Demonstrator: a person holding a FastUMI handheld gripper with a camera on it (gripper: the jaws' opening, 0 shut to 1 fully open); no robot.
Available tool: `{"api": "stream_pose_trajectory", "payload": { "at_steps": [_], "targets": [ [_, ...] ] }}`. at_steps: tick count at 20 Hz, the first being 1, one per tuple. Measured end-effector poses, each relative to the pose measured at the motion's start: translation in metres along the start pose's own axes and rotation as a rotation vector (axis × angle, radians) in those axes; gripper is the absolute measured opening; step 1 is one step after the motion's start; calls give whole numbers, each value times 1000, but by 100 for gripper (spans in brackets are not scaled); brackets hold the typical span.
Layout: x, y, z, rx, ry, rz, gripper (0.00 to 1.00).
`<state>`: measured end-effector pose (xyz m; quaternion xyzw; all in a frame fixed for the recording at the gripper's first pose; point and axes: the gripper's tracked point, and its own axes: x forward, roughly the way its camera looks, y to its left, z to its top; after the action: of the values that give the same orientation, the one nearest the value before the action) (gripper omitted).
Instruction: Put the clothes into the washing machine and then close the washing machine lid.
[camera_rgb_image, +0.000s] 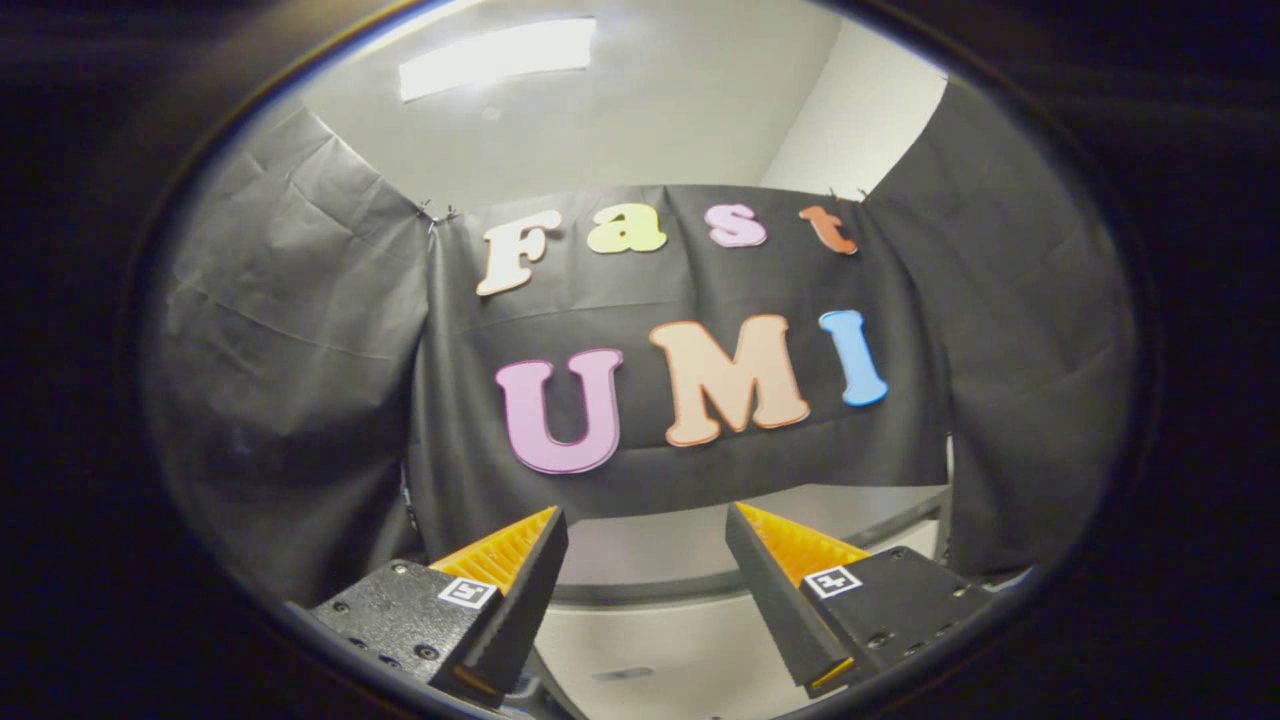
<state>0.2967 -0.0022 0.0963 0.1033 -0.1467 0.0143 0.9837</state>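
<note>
A: Where is the washing machine in the gripper view?

B: A pale, curved surface lies below and beyond the fingers; that is probably the washing machine (650, 640), with a dark rim line arcing across it just past the fingertips. The view is too low and too cut off to be sure of more.

A: Can its inside be seen, or any clothes in it?

B: Whether the lid is up or down cannot be told from here, nor what the drum holds. Only a plain light panel and a faint grey mark near its lower part are visible.

A: And the gripper?

B: The gripper (645, 525) stands open, its two fingers spread well apart with nothing between them. It touches nothing.

A: How is it aimed?

B: It is tilted upward, looking over the machine toward the black cloth wall (300, 330) of the booth. Above the cloth a white ceiling (680, 110) shows, with a bright light panel (497, 57).

A: What is hidden?

B: The fingers' bases are cut off.
</note>
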Motion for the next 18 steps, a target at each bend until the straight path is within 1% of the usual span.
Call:
{"api": "stream_pose_trajectory", "payload": {
  "at_steps": [2, 6, 10, 13, 16, 18],
  "targets": [
    [-17, -18, -8, -24, -11, -25, 96],
    [-44, -43, -14, -34, -79, -58, 96],
    [-68, -57, -25, -194, -137, -80, 96],
    [-82, -54, -28, -288, -188, -62, 96],
    [-87, -46, -52, -375, -142, -24, 96],
    [-94, -45, -65, -363, -112, -5, 96]
  ]
}}
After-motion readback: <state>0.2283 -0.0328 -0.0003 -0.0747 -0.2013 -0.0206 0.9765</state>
